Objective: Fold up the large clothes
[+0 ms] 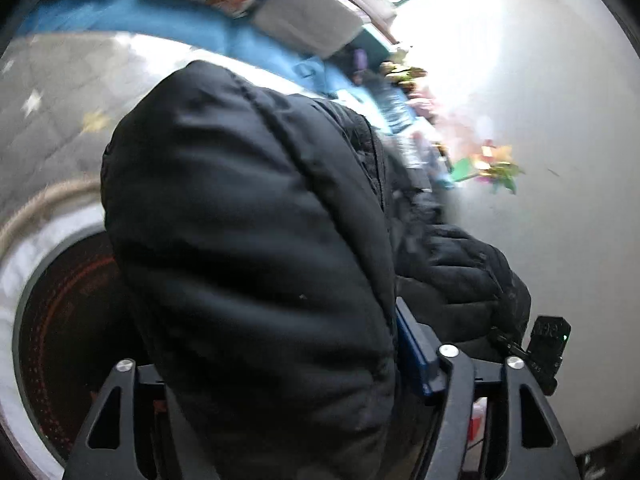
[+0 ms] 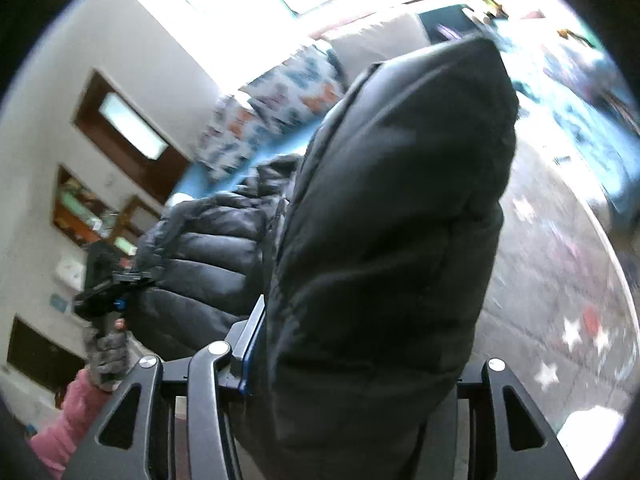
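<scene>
In the left wrist view, the left gripper [image 1: 280,392] is holding a thick fold of a black puffer jacket [image 1: 248,216] between its jaws. The padding is bulging up and away from the jaws, hiding the far finger, while the blue-edged finger [image 1: 416,360] is pressing against its right flank. The jaws are standing fairly wide, filled by the bulk. Behind it, a grey star-printed rug [image 1: 52,120] and a blue bed edge [image 1: 160,16] are blurring past. To the right, the rest of the jacket is sagging toward the right gripper [image 1: 548,344], seen small and dark at the far end.

In the right wrist view, the gloved left hand [image 2: 106,354] with a pink sleeve [image 2: 68,420] is carrying its gripper at the left. The quilted span of jacket is running from there to the right gripper [image 2: 352,360], whose jaws are half open and clamped on another thick fold.

The jacket is hanging lifted between both hands, its long axis running from one gripper to the other. Neither hand is nearer; the fold probably depends on bringing the two held ends together or lowering them evenly onto the rug.
</scene>
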`<state>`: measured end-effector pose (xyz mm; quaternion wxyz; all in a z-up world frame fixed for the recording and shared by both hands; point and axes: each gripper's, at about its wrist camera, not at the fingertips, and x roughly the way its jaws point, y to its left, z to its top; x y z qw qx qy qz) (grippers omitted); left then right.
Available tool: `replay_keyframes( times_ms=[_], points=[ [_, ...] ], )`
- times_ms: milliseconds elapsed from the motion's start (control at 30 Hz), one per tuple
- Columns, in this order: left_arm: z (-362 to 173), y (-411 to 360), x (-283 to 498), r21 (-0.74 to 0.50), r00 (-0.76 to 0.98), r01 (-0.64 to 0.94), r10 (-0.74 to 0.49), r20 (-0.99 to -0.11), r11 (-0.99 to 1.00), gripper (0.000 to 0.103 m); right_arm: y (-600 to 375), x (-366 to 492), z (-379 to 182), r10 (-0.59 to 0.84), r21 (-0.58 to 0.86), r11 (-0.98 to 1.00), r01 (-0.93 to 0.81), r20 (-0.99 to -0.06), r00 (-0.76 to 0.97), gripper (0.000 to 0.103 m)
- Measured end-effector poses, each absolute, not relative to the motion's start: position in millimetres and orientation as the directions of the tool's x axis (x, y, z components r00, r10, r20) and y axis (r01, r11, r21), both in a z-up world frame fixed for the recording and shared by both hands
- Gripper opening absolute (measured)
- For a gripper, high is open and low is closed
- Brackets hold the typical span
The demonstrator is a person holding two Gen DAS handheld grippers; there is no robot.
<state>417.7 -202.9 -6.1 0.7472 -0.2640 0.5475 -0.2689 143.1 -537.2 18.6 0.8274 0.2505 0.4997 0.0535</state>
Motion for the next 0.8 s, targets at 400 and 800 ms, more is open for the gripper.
replay_keyframes(
  times_ms=[400, 800],
  points=[
    [-21, -144, 416, -0.743, 0.262, 0.038, -0.724, -0.638, 0.668, 0.089, -551, 133, 10, 0.313, 0.448, 0.861, 0.241, -0.840, 0.443, 0.074],
    [79, -95, 374, -0.653, 0.480, 0.150, -0.632, -0.608, 0.742, 0.089, -527, 116, 80, -0.065, 0.101, 0.961, 0.258, -0.824, 0.563, 0.074]
  ],
)
